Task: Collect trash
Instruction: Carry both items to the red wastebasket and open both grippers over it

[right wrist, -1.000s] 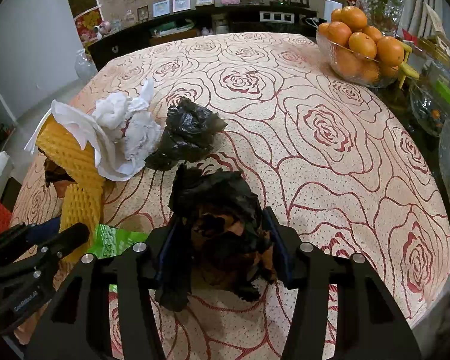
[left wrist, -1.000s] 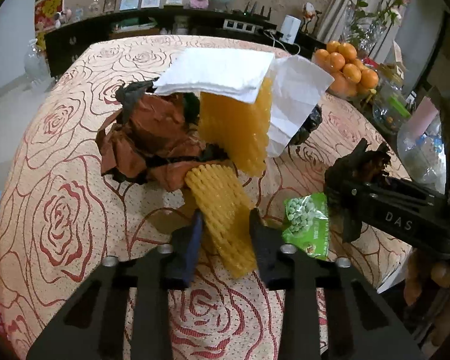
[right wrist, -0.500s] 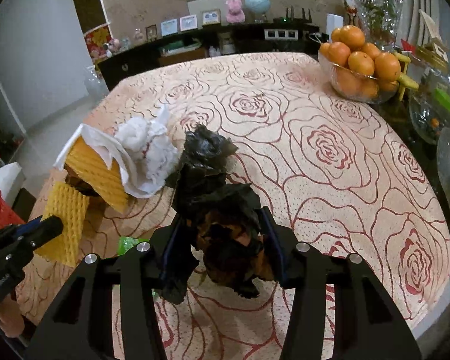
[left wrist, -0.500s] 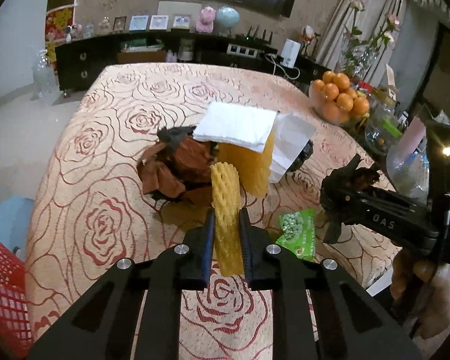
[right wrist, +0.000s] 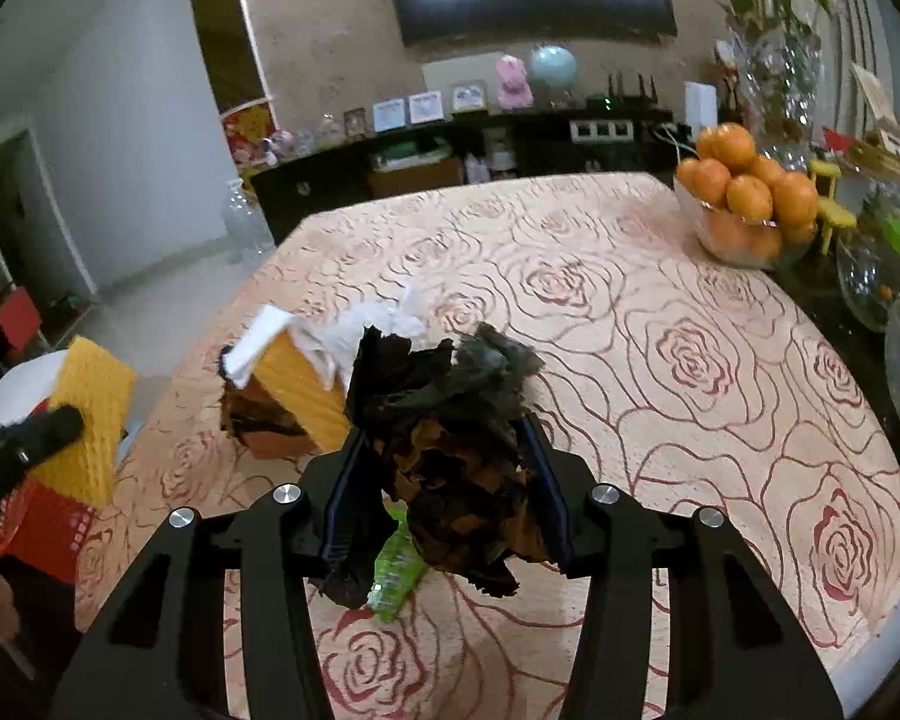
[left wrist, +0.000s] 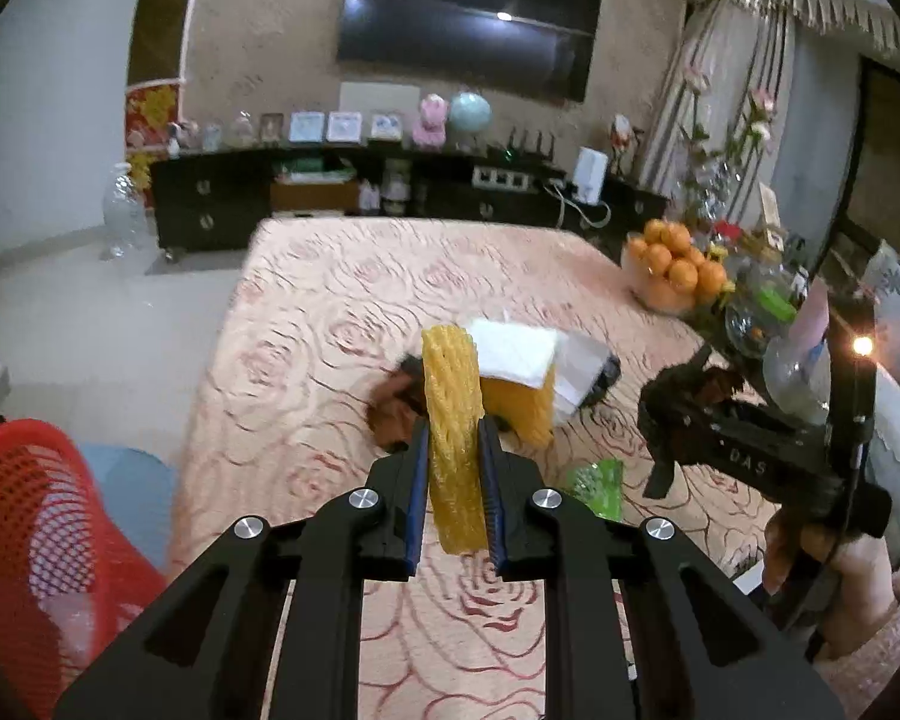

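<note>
Two grippers each held trash above the rose-patterned tablecloth (right wrist: 660, 324): the left gripper (left wrist: 455, 450) pinched a yellow foam fruit net (left wrist: 453, 414), and the right gripper (right wrist: 444, 468) clamped a crumpled black-and-brown wrapper wad (right wrist: 450, 438). More trash lay piled beyond.

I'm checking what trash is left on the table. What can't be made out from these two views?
- Green packet: right wrist view, mostly hidden behind the dark crumpled wad in the right gripper.
- Brown paper: left wrist view, blurred, partly behind the yellow foam net in the left gripper.
- Red basket: cut off by the left edge.
</note>
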The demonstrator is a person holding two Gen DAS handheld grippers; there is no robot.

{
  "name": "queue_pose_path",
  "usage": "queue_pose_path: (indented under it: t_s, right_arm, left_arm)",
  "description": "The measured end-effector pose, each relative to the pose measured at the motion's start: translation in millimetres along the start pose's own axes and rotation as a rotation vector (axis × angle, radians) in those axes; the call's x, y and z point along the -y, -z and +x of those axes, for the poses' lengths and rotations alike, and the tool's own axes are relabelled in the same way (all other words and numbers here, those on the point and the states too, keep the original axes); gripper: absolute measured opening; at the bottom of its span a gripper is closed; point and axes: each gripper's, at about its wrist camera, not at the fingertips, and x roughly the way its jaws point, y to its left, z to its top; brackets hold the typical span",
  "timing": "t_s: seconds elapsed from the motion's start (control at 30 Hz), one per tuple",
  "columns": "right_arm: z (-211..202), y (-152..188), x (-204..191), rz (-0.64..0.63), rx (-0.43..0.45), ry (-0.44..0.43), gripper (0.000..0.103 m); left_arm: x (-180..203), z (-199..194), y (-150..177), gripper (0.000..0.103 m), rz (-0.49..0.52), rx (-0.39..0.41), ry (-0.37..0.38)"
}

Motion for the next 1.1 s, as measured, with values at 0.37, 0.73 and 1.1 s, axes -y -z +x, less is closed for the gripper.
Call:
queue_pose_path:
  t_s: [0.37,0.73,1.1]
  right_arm:
    - [-19,-3,-40,-0.063,0.046,0.001,0.048]
    - [-21,-11,-97,-0.107,0.020,-0.073,0.048]
    - [-18,-14,-177,-0.220,0.001,-0.175,0.048]
  left_arm:
    - [-42,-46,-6,0.015,-0.047,0.082,-0.076]
    - [-94,-86,-1,0.015,-0.133,0.129,-0.169]
    - [-148,-125,19,0.015,-0.217,0.144,-0.276]
